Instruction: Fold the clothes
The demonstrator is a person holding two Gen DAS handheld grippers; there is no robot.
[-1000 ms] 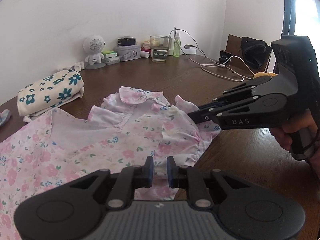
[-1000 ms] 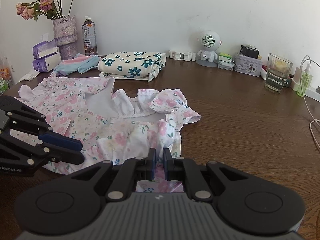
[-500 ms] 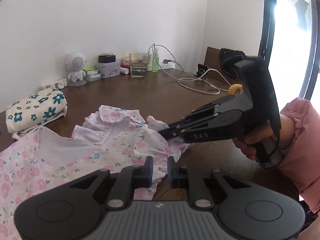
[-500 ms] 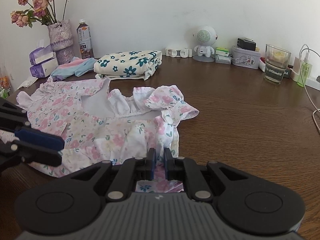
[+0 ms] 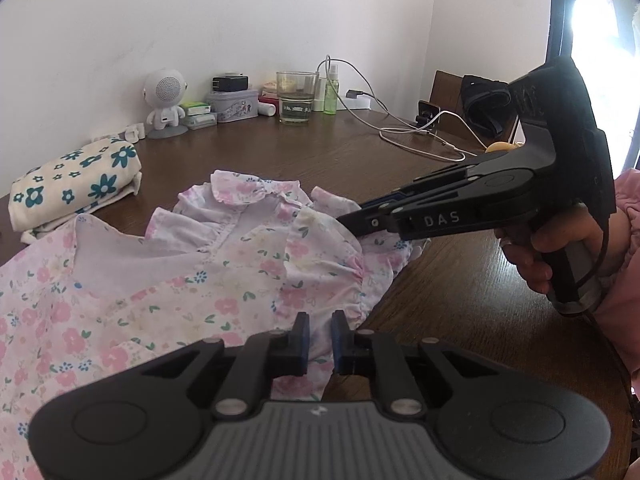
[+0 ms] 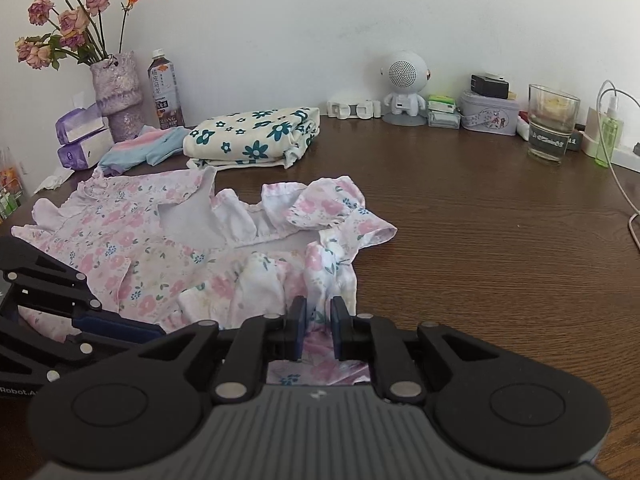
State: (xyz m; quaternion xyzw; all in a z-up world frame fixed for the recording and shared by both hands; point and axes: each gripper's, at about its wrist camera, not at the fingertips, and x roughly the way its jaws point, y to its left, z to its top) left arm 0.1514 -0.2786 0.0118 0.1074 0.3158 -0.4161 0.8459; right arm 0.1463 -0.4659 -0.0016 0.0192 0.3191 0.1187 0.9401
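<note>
A dark brown wood-grain table [image 6: 500, 240] was seen carrying a thin, pink-flowered dress [image 5: 168, 280], spread mostly flat with ruffled collar and gathered puff sleeves. Its bunched near edge was found between the pads of the right tongs [image 6: 316, 328], whose jaws had just been opening a little; a narrow gap was shown, and cloth lay in that gap, though pressing on it could not be told. In the left wrist view the same right tongs [image 5: 352, 220] were seen reaching over the ruffled sleeve, their tips touching the fabric, held by a hand [image 5: 540, 252] beside a pink sleeve. The left tongs [image 5: 318, 336] were set narrow as well, having just closed slightly, with the dress's hem lying beneath and between the blue pads; a firm grip could not be confirmed. Farther back, a folded cream cloth with teal flowers [image 6: 252, 140] was laid, well apart from both tongs. A clear glass [image 6: 552, 128] was stood near the wall.
</note>
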